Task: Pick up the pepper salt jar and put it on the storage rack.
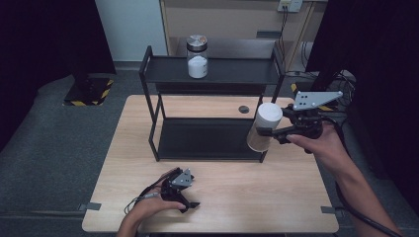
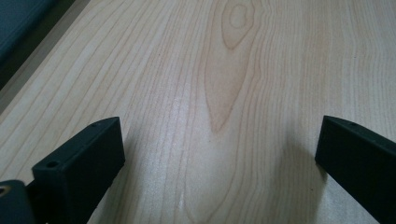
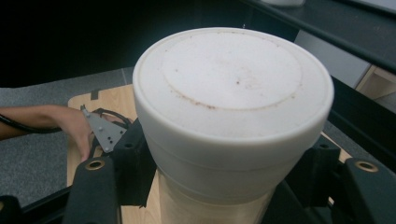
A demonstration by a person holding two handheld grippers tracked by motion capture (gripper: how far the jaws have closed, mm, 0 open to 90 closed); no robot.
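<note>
A light wooden table [image 1: 212,197] stood on a grey floor, and a black two-tier metal shelf rack [image 1: 210,79] occupied its far half. On the rack's top shelf, left of centre, a clear jar [image 1: 197,57] with a metal lid stood upright, partly filled with white powder. At the right end of the rack, the right gripper [image 1: 269,131] held a white-lidded cylindrical container [image 1: 264,127] in the air, tilted with its lid toward the upper right, just beside the rack's near right post; in the right gripper view the container [image 3: 233,107] sat clamped between the two black jaws, its flat white lid flecked with brown specks. The right hand [image 1: 318,143] gripped that tool from the right side of the table. Near the table's near edge, left of centre, the left hand [image 1: 153,202] rested the left gripper [image 1: 191,202] low over the wood; in the left gripper view its jaws stood wide apart with bare table [image 2: 224,93] between them.
</note>
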